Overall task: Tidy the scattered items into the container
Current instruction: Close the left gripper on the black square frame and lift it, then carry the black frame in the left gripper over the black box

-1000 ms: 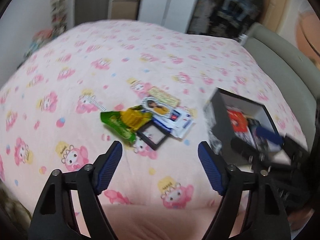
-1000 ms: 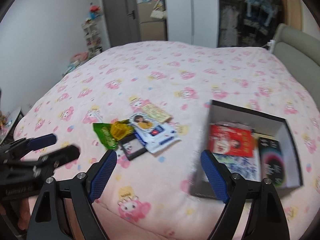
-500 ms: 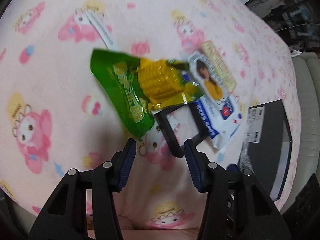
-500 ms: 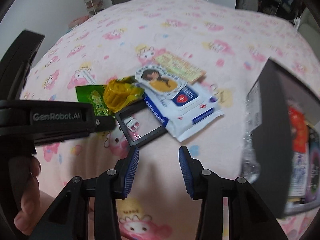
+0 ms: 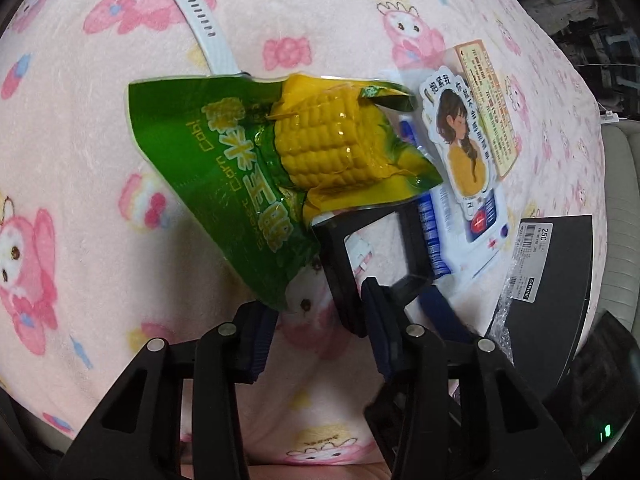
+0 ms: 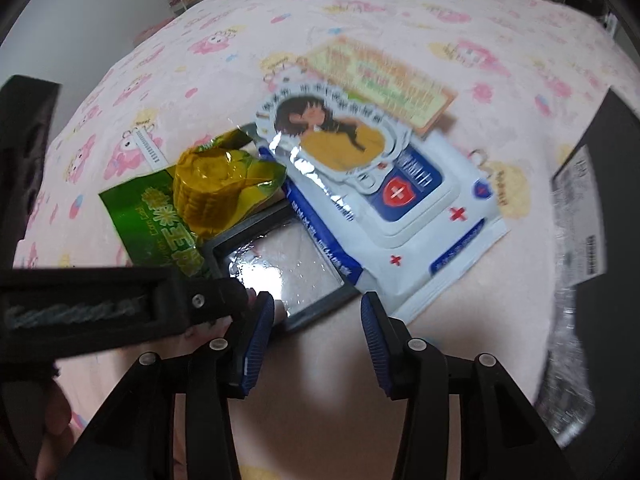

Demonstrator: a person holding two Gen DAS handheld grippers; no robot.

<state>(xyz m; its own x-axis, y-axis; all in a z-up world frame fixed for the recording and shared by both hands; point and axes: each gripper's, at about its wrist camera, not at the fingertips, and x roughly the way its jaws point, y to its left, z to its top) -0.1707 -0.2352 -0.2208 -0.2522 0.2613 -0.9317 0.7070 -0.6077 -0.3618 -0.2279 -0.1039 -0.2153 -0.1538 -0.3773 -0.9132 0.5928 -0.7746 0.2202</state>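
A pile of items lies on the pink bed cover: a green corn packet (image 5: 280, 172) (image 6: 188, 200), a black square frame (image 5: 372, 252) (image 6: 280, 264), a white-and-blue wipes pack (image 6: 412, 208) (image 5: 460, 236), a girl sticker card (image 5: 460, 136) (image 6: 332, 136) and a yellow card (image 5: 488, 100) (image 6: 380, 76). My left gripper (image 5: 316, 320) is open, its fingers at the near corner of the packet and the frame. My right gripper (image 6: 316, 328) is open just before the frame's near edge. The black box (image 5: 556, 280) (image 6: 596, 184) lies to the right.
A white strap (image 5: 200, 24) lies beyond the corn packet. The left gripper's body (image 6: 100, 300) crosses the left of the right wrist view. The right gripper's fingertip (image 5: 440, 308) shows beside my left one. A padded headboard (image 5: 620, 184) is at far right.
Both grippers have come down from above the bed close to the pile, and their jaws have narrowed from wide open. The items have not moved.
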